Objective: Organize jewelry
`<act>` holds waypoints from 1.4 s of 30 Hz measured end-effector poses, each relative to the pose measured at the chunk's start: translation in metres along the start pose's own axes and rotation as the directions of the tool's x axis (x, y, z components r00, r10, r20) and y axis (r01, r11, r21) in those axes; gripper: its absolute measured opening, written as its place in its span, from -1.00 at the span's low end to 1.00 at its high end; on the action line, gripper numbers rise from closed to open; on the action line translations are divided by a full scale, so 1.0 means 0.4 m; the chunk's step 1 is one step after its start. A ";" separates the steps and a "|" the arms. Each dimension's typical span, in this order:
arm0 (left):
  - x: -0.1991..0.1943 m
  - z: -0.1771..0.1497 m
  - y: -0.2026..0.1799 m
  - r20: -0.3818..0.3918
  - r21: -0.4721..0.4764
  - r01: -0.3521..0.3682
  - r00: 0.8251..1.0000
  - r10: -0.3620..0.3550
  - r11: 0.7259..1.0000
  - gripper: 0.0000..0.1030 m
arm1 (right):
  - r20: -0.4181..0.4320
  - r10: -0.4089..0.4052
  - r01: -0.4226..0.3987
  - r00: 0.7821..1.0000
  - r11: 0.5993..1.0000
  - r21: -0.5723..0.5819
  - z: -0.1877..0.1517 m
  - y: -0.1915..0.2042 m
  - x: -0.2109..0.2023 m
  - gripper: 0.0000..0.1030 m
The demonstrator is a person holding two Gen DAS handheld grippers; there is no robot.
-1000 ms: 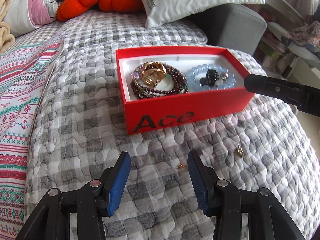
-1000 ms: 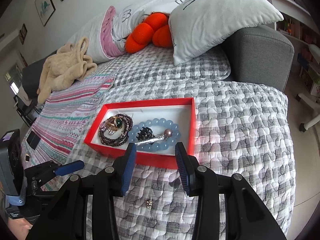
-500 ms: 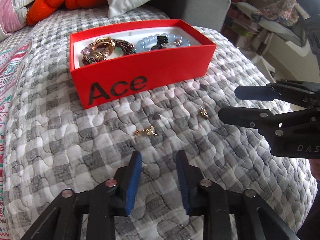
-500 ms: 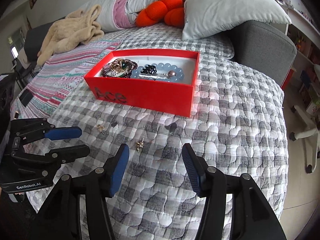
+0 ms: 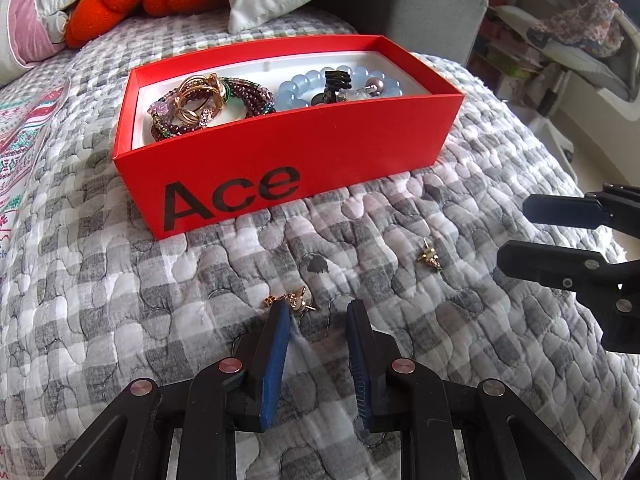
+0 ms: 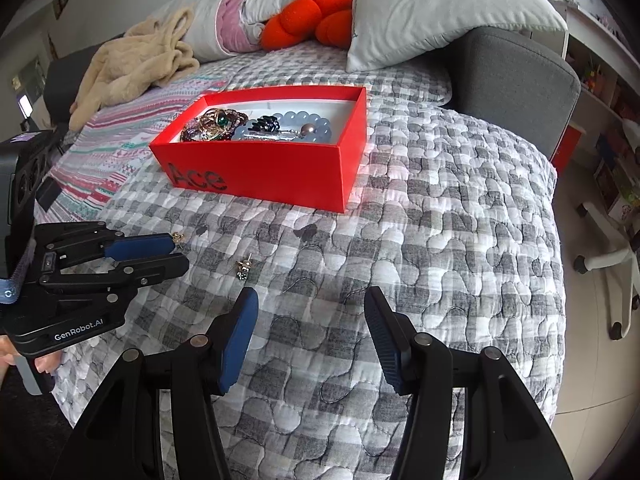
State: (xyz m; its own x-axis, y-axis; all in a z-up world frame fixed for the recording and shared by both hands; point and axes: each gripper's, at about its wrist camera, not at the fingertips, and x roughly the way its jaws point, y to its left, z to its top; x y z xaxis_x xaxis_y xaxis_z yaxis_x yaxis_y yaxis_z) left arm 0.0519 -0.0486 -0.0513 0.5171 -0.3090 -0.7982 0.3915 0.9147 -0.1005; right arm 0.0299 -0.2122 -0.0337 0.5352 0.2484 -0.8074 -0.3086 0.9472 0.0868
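A red "Ace" box (image 5: 280, 168) sits on the grey checked quilt; it also shows in the right wrist view (image 6: 280, 168). Inside lie dark beaded bracelets with gold rings (image 5: 200, 100) and a pale blue bead bracelet (image 5: 304, 82). A small gold earring (image 5: 294, 300) lies on the quilt just ahead of my left gripper (image 5: 316, 308), which is open, its left fingertip touching or nearly touching it. A second gold earring (image 5: 429, 258) lies to the right; in the right wrist view this earring (image 6: 243, 269) is ahead-left of my open, empty right gripper (image 6: 308, 300).
Orange plush (image 6: 308, 16), a grey pillow (image 6: 440, 8) and a beige garment (image 6: 132, 64) lie at the back. A striped blanket (image 6: 112, 152) lies to the left. A grey sofa arm (image 6: 516, 80) is behind; the quilt drops off at the right toward a chair base (image 6: 608, 264).
My left gripper has moved forward to the nearer earring. My right gripper has opened wider and shifted a little nearer the second earring.
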 end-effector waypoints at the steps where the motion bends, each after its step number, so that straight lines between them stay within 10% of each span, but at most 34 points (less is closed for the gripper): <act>1: 0.002 0.002 0.000 0.001 0.000 -0.004 1.000 0.004 1.000 -0.54 | 0.001 -0.001 0.001 1.000 1.000 0.003 0.001 -0.003 0.000 0.13; 15: 0.010 0.014 -0.004 0.025 -0.021 -0.072 0.997 0.072 0.997 -0.95 | 0.002 -0.004 0.004 1.000 1.000 0.001 0.005 0.008 0.003 0.13; 30: -0.059 0.004 0.081 0.041 -0.109 -0.052 0.998 0.057 0.993 -0.96 | -0.028 0.005 -0.007 1.000 0.996 -0.089 0.016 0.119 0.075 0.12; 42: -0.075 0.002 0.100 0.039 -0.120 -0.038 0.998 0.043 0.992 -0.96 | -0.041 0.007 -0.010 0.999 0.997 -0.077 0.041 0.131 0.101 -0.81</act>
State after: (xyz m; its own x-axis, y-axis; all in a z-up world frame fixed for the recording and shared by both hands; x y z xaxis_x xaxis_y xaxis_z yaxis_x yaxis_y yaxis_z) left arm 0.0527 -0.0030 -0.0309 0.5633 -0.2791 -0.7777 0.2774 0.9505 -0.1402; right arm 0.0483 -0.1492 -0.0521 0.5003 0.2465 -0.8300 -0.3733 0.9264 0.0501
